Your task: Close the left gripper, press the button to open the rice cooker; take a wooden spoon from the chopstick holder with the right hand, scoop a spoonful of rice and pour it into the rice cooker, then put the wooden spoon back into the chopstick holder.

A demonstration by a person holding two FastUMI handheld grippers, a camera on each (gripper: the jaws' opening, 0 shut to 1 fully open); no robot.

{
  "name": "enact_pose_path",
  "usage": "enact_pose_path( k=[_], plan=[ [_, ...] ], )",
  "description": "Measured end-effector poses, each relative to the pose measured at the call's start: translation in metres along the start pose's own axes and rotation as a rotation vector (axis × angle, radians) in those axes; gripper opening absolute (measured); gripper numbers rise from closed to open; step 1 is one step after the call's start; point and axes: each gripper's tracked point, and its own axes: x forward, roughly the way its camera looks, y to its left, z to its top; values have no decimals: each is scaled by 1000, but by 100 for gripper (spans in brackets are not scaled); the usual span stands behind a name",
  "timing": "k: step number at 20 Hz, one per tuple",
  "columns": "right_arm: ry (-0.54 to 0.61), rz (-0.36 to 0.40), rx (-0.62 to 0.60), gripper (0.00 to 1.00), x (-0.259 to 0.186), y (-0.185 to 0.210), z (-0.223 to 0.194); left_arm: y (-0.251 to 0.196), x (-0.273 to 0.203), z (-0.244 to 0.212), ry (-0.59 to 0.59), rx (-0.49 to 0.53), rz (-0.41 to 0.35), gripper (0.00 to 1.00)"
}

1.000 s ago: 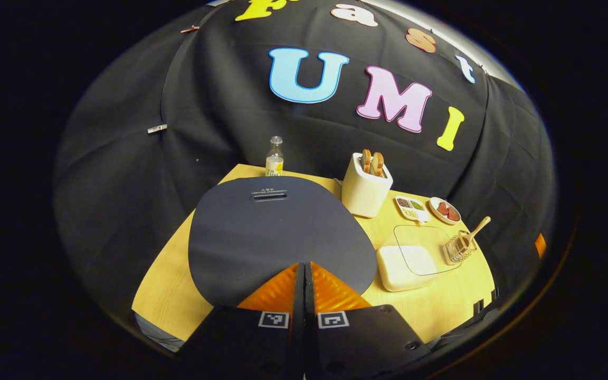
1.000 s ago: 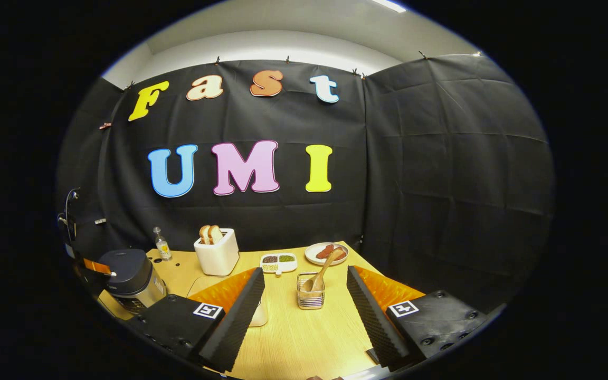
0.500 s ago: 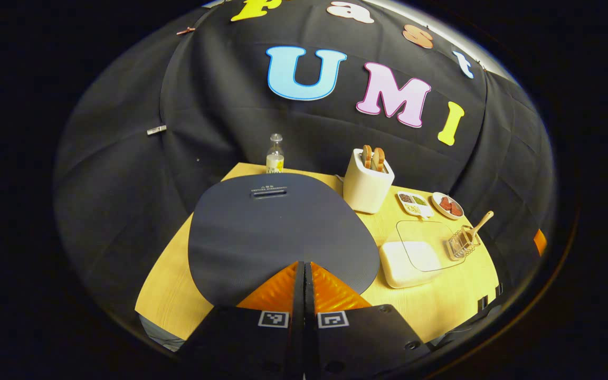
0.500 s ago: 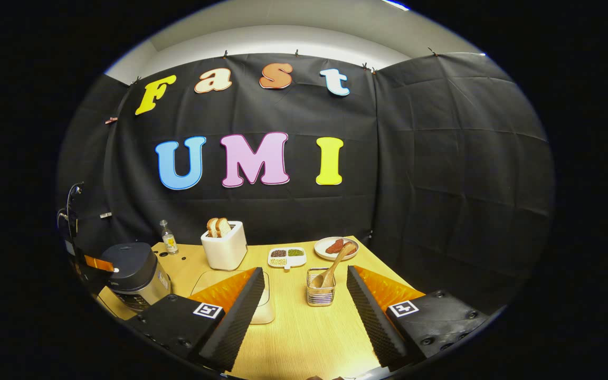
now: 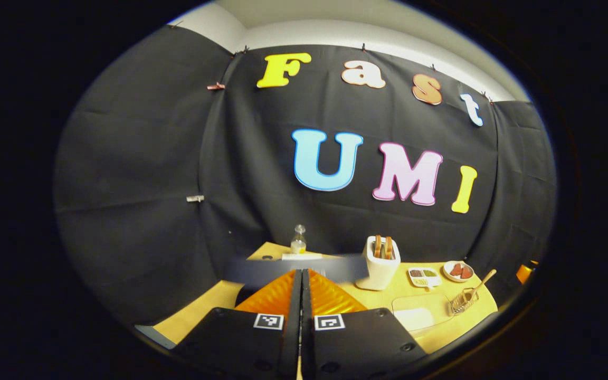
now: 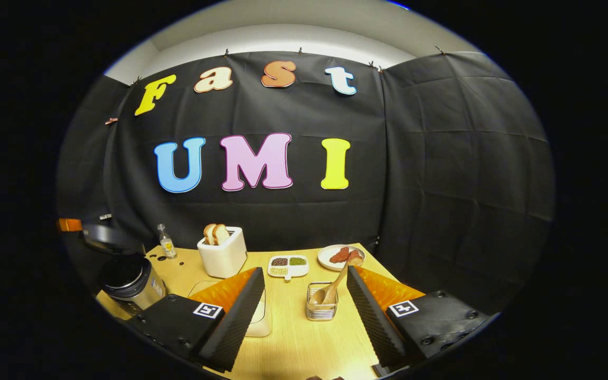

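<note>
The dark rice cooker (image 6: 131, 282) stands at the table's left end with its lid (image 6: 110, 239) swung up. In the left gripper view the lid (image 5: 262, 269) is a blurred dark band just beyond my left gripper (image 5: 302, 273), which is shut with nothing between its fingers. My right gripper (image 6: 305, 272) is open above the table. The wire chopstick holder (image 6: 321, 309) stands between its fingers, a little ahead, with the wooden spoon (image 6: 334, 286) leaning in it. The white rice container (image 5: 414, 317) under a clear lid lies left of the holder (image 5: 461, 302).
A white toaster (image 6: 222, 255) with bread, a small bottle (image 6: 165, 244), a divided seasoning dish (image 6: 288, 265) and a plate of food (image 6: 342, 255) line the back of the wooden table (image 6: 304, 343). The booth's cloth wall closes the far side.
The rice cooker lid has sprung up from shut. My left gripper, still shut, has risen and tilted up off the lid. The right gripper has barely moved.
</note>
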Motion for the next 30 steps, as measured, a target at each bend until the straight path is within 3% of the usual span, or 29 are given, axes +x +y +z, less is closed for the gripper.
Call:
enact_pose_path(
  k=[3, 7, 8, 10, 16, 21, 26, 30],
  plan=[
    [8, 9, 14, 98, 23, -5, -1, -18, -7, -2, -1, 11, -6, 12],
    [60, -10, 47, 98, 56, -21, -15, -44, -15, -9, -23, -2, -25, 86],
    [71, -19, 55, 98, 63, -26, -17, -49, -16, -8, -31, 5, -14, 83],
    [87, -32, 70, 98, 77, -36, -24, -60, -12, -13, -31, 22, -10, 98],
    [154, -89, 133, 99, 124, -75, -51, -99, -9, -40, 47, 34, -13, 95],
    [273, -90, 190, 99, 159, -95, -100, -104, -16, -78, 152, -79, 40, 96],
    [360, -86, 233, 99, 195, -103, -141, -92, -29, -103, 218, -23, 130, 96],
    [397, -74, 286, 99, 224, -100, -159, -104, -38, -114, 238, -16, 147, 95]
  ],
)
